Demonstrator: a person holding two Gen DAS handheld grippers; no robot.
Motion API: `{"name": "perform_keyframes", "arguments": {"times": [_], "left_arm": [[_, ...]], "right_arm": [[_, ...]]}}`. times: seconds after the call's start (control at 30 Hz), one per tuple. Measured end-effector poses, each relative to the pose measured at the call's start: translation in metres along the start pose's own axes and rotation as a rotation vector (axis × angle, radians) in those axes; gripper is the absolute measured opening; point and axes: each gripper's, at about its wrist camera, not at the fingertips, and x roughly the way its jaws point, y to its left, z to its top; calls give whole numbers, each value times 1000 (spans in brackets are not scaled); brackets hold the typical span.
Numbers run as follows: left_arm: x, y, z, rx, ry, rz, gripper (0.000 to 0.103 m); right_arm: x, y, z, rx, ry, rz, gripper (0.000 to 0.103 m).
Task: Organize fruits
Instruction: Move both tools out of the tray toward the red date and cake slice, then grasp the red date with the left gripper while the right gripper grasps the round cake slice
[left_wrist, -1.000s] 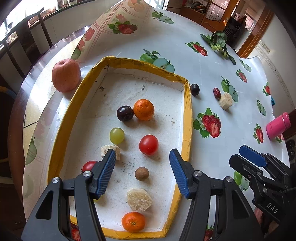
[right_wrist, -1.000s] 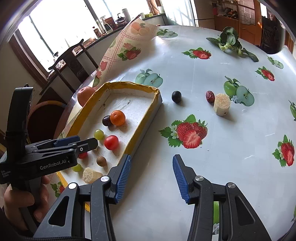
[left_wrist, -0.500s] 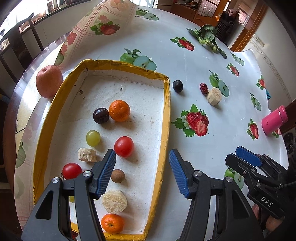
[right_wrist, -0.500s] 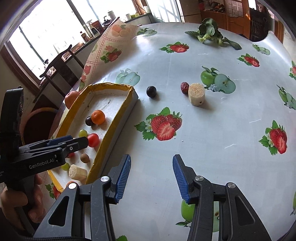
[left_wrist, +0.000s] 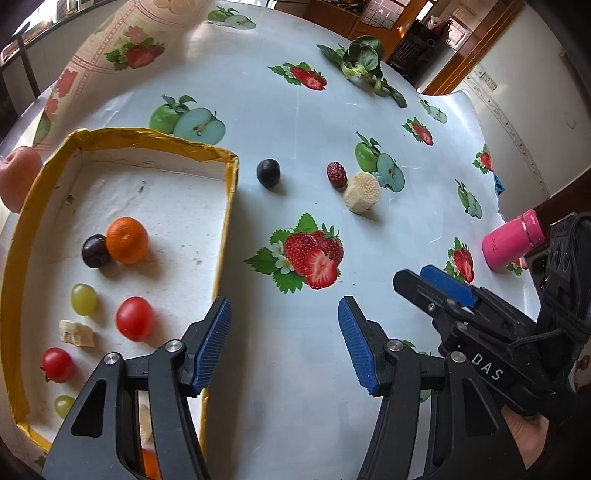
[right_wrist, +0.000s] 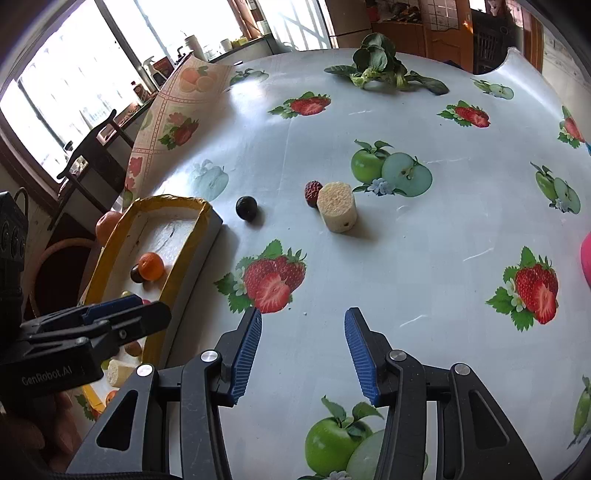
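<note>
A yellow-rimmed white tray (left_wrist: 231, 206) (right_wrist: 201, 225) lies at the left and holds an orange (left_wrist: 127, 240), a dark plum (left_wrist: 95, 251), a green grape (left_wrist: 84, 299), tomatoes (left_wrist: 135, 318) and pale chunks. On the tablecloth beyond it lie a dark plum (left_wrist: 268, 172) (right_wrist: 246, 208), a red date (left_wrist: 336, 174) (right_wrist: 312, 193) and a pale cut chunk (left_wrist: 362, 193) (right_wrist: 337, 206). My left gripper (left_wrist: 284, 343) is open and empty over the tray's right rim. My right gripper (right_wrist: 303, 350) is open and empty, to the right of it.
An apple (left_wrist: 18, 177) sits outside the tray's left side. A pink bottle (left_wrist: 513, 240) lies at the right. Leafy greens (left_wrist: 364, 62) (right_wrist: 380, 66) lie at the far side. A chair (right_wrist: 92, 155) and a window stand beyond the table edge.
Both grippers have moved right and forward, away from the tray and toward the loose fruit on the cloth. Both stay open and empty.
</note>
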Motion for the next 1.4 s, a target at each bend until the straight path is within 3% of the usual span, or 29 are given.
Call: {"name": "perform_keyframes", "arguments": {"times": [0.2, 0.5, 0.53, 0.57, 0.77, 0.9, 1.07, 1.1, 1.13, 1.17, 1.23, 1.4], "left_arm": [[33, -17, 18, 8, 37, -1, 59], [57, -10, 50, 3, 38, 48, 59], [59, -9, 54, -3, 40, 50, 59], [61, -8, 57, -8, 39, 49, 59], [69, -37, 76, 36, 6, 23, 59], [87, -66, 88, 98, -5, 50, 59], [112, -75, 101, 97, 14, 69, 58], [113, -77, 103, 105, 6, 78, 56], [114, -77, 105, 108, 4, 81, 47], [113, -78, 106, 110, -1, 79, 31], [114, -77, 107, 115, 11, 59, 18], [102, -74, 88, 125, 23, 54, 18]], "right_arm": [[17, -15, 35, 9, -17, -9, 49], [79, -22, 75, -11, 32, -22, 49], [84, -23, 75, -12, 38, -25, 47], [88, -26, 75, -13, 47, -24, 37], [59, -48, 64, 25, -22, -2, 37], [33, -72, 52, 104, -60, 1, 37], [15, -88, 38, 157, -64, 10, 37], [12, -88, 35, 160, -69, 11, 37], [9, -90, 33, 165, -72, 13, 37], [6, -91, 30, 171, -73, 18, 37], [2, -93, 25, 181, -76, 19, 37], [-5, -92, 19, 192, -75, 26, 37]]}}
